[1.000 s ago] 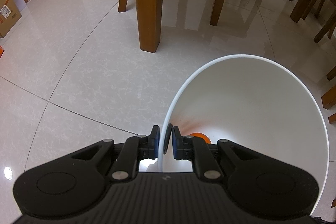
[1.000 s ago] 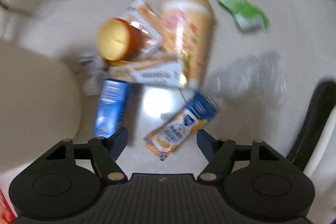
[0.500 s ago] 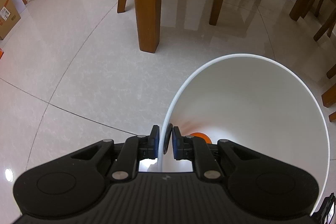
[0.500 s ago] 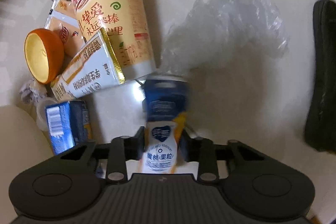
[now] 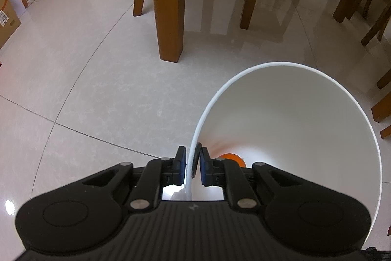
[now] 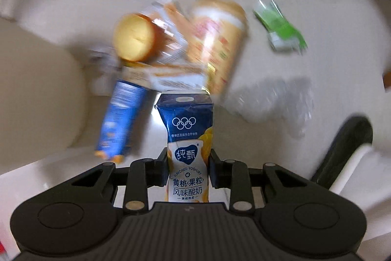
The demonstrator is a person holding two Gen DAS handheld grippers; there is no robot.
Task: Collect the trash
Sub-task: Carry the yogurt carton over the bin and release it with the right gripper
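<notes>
Between the right gripper (image 6: pixel 188 166) fingers, pinched, stands a yoghurt carton (image 6: pixel 187 138), seemingly lifted.

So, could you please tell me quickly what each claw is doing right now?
Left claw: shut on the white bin rim.
Right claw: shut on the yoghurt carton.

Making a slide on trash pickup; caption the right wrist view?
Right gripper clamps a yellow-peach yoghurt carton above blurred floor litter.
</notes>
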